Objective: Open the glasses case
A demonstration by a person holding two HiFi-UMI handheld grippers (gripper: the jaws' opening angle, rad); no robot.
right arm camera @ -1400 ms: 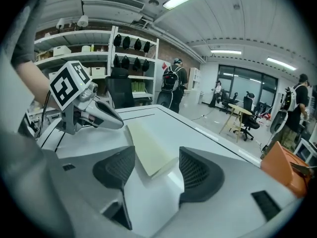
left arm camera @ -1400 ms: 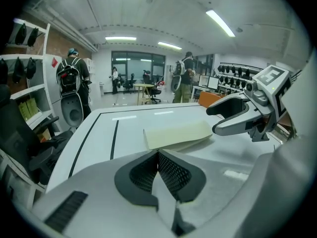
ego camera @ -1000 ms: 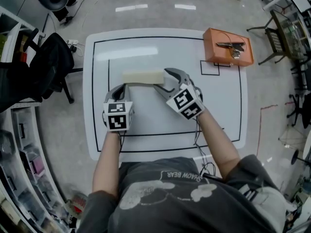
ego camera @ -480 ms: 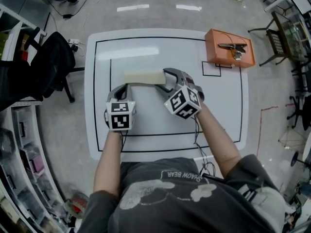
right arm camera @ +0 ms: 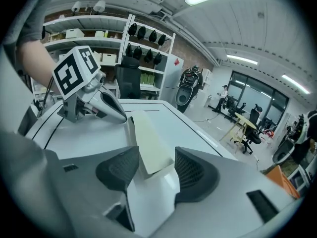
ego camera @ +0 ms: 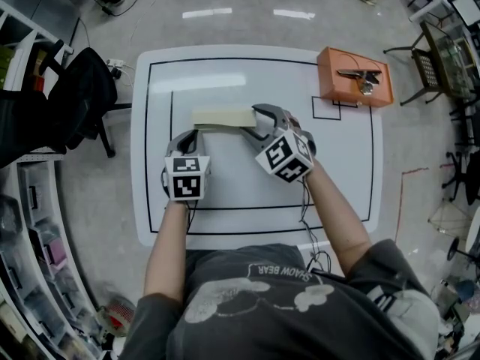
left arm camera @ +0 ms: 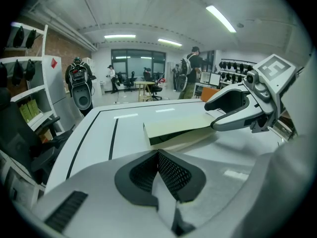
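My right gripper (right arm camera: pixel 156 157) has rolled a little at the wrist since the earlier head view, its marker cube showing a slightly different tilt, and its jaws have just been closing in. Both hands otherwise sit where they were, just below the middle of the frame. The jaws are still apart, with the near end of the cream glasses case (ego camera: pixel 223 117) between them. The ribbed pads (right arm camera: pixel 195 175) flank it closely on either side, but I can't see them pressing on it yet. My left gripper (left arm camera: pixel 158 155) has its jaws together with nothing between them, the tips just short of the case's other end. In the head view that puts it below and left of the case. The case lies flat on the white table (ego camera: pixel 247 178), just above centre and inside the black border lines. In the left gripper view a dark gap shows between its upper and lower halves, so I judge the lid is sitting slightly ajar rather than properly open. With the right jaws narrowing on one end, I read this as taking hold before any lifting, so most of the opening remains. Farther off, at the upper right corner of the table, stands an orange box (ego camera: pixel 352 76), well apart and not involved.
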